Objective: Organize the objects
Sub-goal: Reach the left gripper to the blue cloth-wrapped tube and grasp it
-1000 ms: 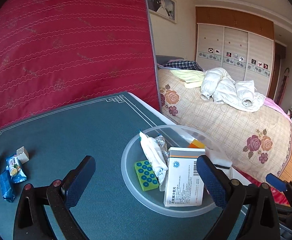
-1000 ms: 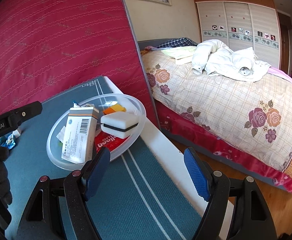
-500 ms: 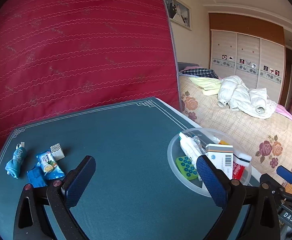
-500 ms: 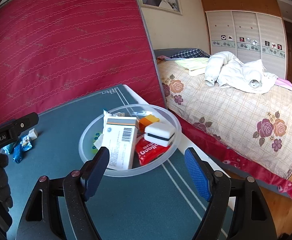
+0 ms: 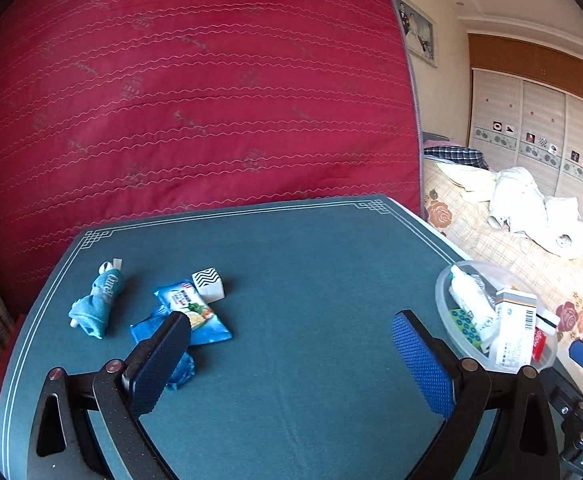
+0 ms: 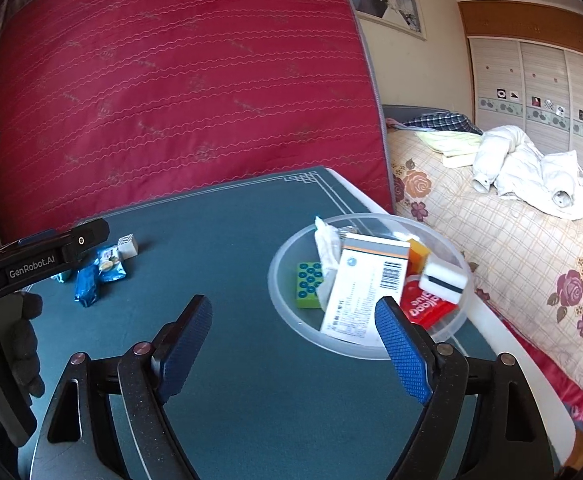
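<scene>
**Teal table, 2 empty grippers**

Clear plastic bowl (image 6: 371, 280) sits at the right edge of the teal table (image 5: 291, 280), holding a white medicine box (image 6: 365, 284), a green block (image 6: 309, 284), a red packet (image 6: 427, 308) and a white sponge (image 6: 445, 280). Well apart at the table's left lie blue snack packets (image 5: 195, 312), a teal pouch (image 5: 99, 300) and a zigzag-printed cube (image 5: 209, 284). The left gripper (image 5: 291, 360) is spread wide, holding nothing. The right gripper (image 6: 295, 344) is opening, nothing between its jaws.
</scene>
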Demonstrator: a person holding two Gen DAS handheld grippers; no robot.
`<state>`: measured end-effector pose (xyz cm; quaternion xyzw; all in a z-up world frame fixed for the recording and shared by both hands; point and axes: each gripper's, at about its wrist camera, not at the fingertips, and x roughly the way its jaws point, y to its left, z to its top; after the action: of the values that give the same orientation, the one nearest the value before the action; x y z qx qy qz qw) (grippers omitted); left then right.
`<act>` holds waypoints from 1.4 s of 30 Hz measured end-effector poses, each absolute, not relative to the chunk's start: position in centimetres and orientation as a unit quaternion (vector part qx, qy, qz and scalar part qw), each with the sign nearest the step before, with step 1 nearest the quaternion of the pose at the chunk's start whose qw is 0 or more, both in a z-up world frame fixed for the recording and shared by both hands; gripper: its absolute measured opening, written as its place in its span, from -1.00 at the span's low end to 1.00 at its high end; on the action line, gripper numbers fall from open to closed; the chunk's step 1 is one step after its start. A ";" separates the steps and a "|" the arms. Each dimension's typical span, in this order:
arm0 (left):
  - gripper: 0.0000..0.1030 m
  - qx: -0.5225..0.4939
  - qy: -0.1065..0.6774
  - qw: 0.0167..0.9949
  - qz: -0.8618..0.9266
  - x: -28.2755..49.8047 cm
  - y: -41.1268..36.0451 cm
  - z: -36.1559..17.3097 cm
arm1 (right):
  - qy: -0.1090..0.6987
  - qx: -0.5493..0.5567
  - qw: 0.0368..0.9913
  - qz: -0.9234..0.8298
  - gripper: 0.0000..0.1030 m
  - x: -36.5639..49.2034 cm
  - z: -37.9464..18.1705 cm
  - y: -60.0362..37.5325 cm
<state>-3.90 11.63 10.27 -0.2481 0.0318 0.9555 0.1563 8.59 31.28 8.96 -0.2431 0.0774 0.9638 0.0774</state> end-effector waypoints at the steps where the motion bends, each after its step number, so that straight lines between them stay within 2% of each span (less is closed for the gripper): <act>1: 0.99 -0.250 0.028 0.149 0.956 -4.1 10.9 10.1 | 0.078 -0.247 0.070 0.963 0.64 8.2 8.9 30.8; 14: 0.99 -0.287 -0.006 0.019 0.958 -9.6 0.7 7.9 | 0.058 -0.294 -0.014 0.954 0.64 4.0 7.0 25.1; 19: 0.99 -0.296 -0.003 -0.034 0.955 -12.7 -2.5 7.1 | 0.081 -0.321 -0.037 0.943 0.64 2.4 6.1 24.7; 28: 0.99 -0.327 0.021 -0.074 0.942 -18.5 -4.9 4.3 | 0.074 -0.350 -0.073 0.931 0.64 -0.3 5.3 23.0; 34: 0.98 -0.354 0.011 -0.071 0.932 -21.2 -6.0 3.1 | 0.106 -0.373 -0.110 0.915 0.64 -3.7 5.2 22.3; 37: 0.85 -0.372 -0.008 -0.063 0.926 -22.3 -6.4 2.6 | 0.104 -0.383 -0.140 0.907 0.64 -5.3 5.1 21.0; 39: 0.63 -0.390 -0.018 -0.050 0.919 -23.0 -6.7 2.1 | 0.088 -0.384 -0.149 0.907 0.64 -6.1 4.9 19.7; 40: 0.43 -0.400 -0.023 -0.043 0.915 -23.2 -6.9 1.8 | 0.078 -0.384 -0.153 0.907 0.64 -6.5 4.8 18.9; 42: 0.31 -0.402 -0.028 -0.038 0.914 -23.1 -6.9 1.8 | 0.068 -0.389 -0.165 0.904 0.64 -7.4 4.6 17.6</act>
<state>-23.06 -6.95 1.76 -0.4021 -0.0279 0.9144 -0.0381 -7.38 17.59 4.59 -0.3887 0.0680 0.9039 -0.1650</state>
